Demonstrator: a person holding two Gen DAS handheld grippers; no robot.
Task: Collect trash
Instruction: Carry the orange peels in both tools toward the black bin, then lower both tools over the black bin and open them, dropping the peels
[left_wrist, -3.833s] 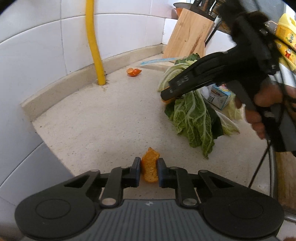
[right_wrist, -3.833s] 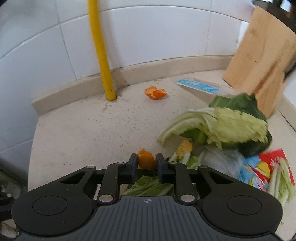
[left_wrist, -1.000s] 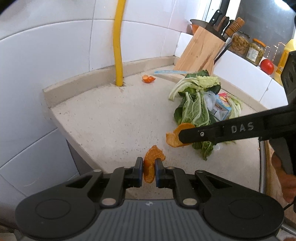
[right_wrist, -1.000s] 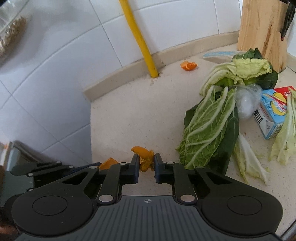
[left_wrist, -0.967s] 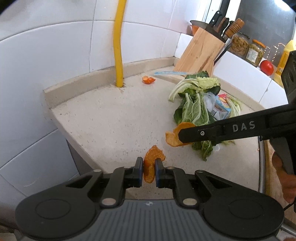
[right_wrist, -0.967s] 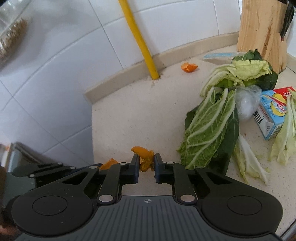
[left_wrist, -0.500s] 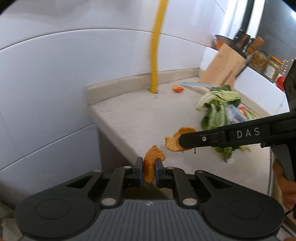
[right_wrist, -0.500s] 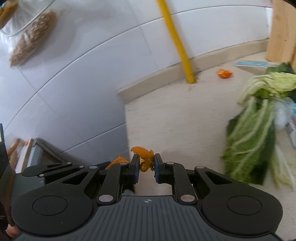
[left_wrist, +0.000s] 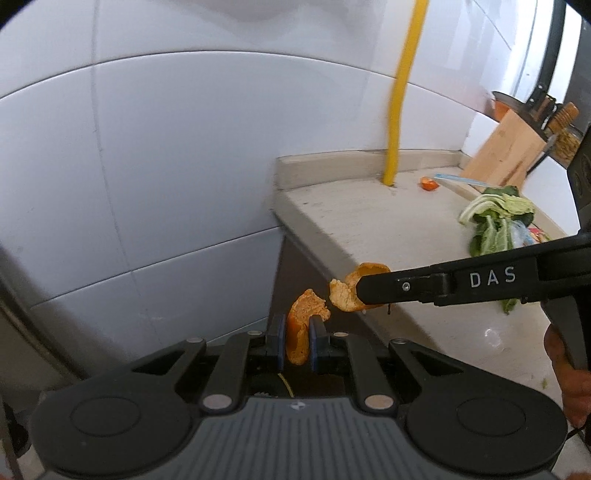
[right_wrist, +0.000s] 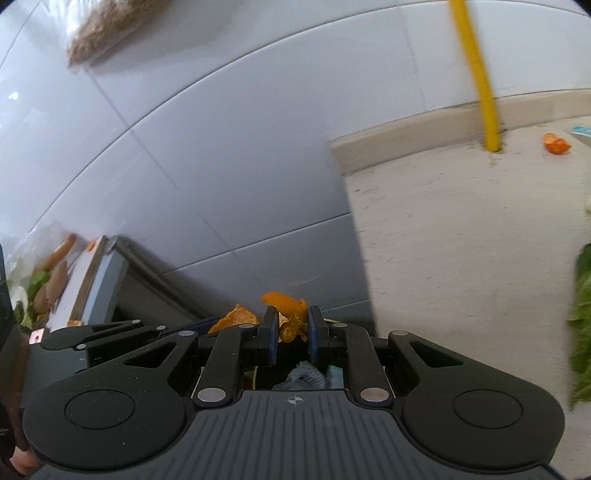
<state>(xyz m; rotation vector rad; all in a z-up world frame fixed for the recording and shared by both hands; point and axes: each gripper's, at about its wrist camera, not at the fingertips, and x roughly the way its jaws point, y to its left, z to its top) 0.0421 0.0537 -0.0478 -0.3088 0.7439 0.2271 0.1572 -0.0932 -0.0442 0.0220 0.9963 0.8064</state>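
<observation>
My left gripper (left_wrist: 297, 338) is shut on a piece of orange peel (left_wrist: 301, 325), held off the left end of the stone counter (left_wrist: 369, 221). My right gripper (right_wrist: 290, 332) is shut on another curled orange peel (right_wrist: 286, 314); in the left wrist view it reaches in from the right as a black arm marked DAS, with its peel (left_wrist: 354, 288) just right of mine. In the right wrist view the left gripper's peel (right_wrist: 234, 317) shows to the left. A third peel (left_wrist: 428, 183) lies far back on the counter by the yellow pipe (left_wrist: 397, 110).
Cabbage leaves (left_wrist: 495, 218) and a carton lie at the counter's right side; a wooden knife block (left_wrist: 504, 155) stands at the back. White tiled wall (left_wrist: 166, 166) fills the left. A metal-edged surface with vegetables (right_wrist: 51, 284) sits low on the left in the right wrist view.
Both grippers have swung left, from over the counter to past its left end, each still holding its peel. The counter and cabbage have slid to the right of both views.
</observation>
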